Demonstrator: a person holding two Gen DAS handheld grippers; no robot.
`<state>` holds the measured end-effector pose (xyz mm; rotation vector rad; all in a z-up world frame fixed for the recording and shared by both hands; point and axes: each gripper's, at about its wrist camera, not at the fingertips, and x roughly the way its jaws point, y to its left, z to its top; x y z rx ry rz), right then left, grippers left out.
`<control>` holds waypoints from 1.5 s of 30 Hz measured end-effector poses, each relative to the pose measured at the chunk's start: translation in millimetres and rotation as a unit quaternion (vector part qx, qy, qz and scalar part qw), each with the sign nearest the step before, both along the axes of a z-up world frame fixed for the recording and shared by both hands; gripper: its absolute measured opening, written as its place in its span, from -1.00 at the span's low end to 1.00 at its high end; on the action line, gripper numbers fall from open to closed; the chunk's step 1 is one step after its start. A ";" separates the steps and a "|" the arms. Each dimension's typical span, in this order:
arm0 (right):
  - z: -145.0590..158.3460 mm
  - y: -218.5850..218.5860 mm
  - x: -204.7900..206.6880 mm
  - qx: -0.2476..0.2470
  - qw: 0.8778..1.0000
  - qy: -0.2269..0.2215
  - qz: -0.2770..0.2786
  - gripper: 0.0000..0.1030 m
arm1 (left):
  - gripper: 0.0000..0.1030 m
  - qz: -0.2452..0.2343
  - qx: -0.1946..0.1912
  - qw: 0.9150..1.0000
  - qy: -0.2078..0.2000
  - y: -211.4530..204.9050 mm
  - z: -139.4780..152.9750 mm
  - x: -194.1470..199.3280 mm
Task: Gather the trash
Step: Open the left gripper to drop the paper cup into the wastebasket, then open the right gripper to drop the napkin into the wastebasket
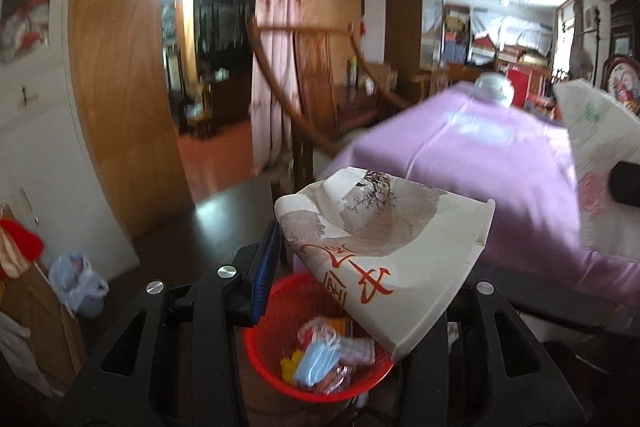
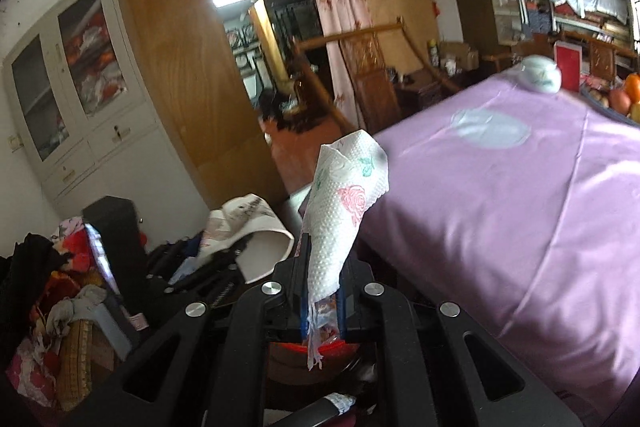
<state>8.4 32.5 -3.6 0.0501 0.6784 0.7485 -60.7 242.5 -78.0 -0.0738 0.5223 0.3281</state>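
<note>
Fingers (image 1: 264, 275) of our left gripper (image 1: 340, 291) pinch a flattened cup (image 1: 384, 243) directly above the red bin (image 1: 280, 379); our right gripper (image 2: 323, 291) clamps a napkin (image 2: 344, 211) upright, just beside, bin rim below.

Paper cup (image 1: 384, 247) in left tongs (image 1: 340, 267), directly above basket (image 1: 260, 351); wrappers (image 1: 324, 355) in basket. Tissue (image 2: 344, 211) upright in right tongs (image 2: 322, 291), right of cup. Surface (image 2: 520, 207) right of both, jar (image 2: 538, 74) at far end.
</note>
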 end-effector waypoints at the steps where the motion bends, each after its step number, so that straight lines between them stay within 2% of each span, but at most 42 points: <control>1: -6.4 3.0 4.7 -0.002 1.000 0.009 0.001 -0.77 | -0.20 0.002 -0.008 1.000 0.015 4.7 -10.4 4.6; 8: -42.6 6.3 31.2 -0.010 0.998 0.063 -0.005 -0.77 | -0.20 0.008 -0.082 0.990 0.111 37.3 -71.1 30.0; 15: -67.3 3.1 43.9 -0.012 0.996 0.089 -0.005 -0.77 | -0.16 0.019 -0.105 0.981 0.161 44.2 -98.8 42.7; 17: -72.2 2.3 47.2 -0.009 0.995 0.097 -0.005 -0.77 | 0.22 0.017 -0.111 0.978 0.178 45.5 -104.6 44.9; 18: -74.2 1.2 48.3 -0.008 0.995 0.101 -0.005 -0.77 | 0.60 0.020 -0.113 0.976 0.185 46.6 -107.1 44.5; 19: -75.4 0.3 49.9 -0.006 0.994 0.105 -0.005 -0.77 | 0.80 0.028 -0.110 0.976 0.188 46.2 -107.4 45.9; 32: -90.0 9.2 51.6 -0.007 0.991 0.131 0.014 -0.77 | 0.80 0.087 -0.077 0.979 0.170 69.9 -91.2 44.1; 39: -106.7 50.4 51.3 -0.034 0.986 0.151 0.059 -0.77 | 0.82 0.122 -0.071 0.978 0.150 92.3 -82.6 32.9; 45: -124.1 89.3 63.5 -0.059 0.981 0.164 0.086 -0.77 | 0.83 0.140 -0.091 0.975 0.146 117.2 -87.9 24.6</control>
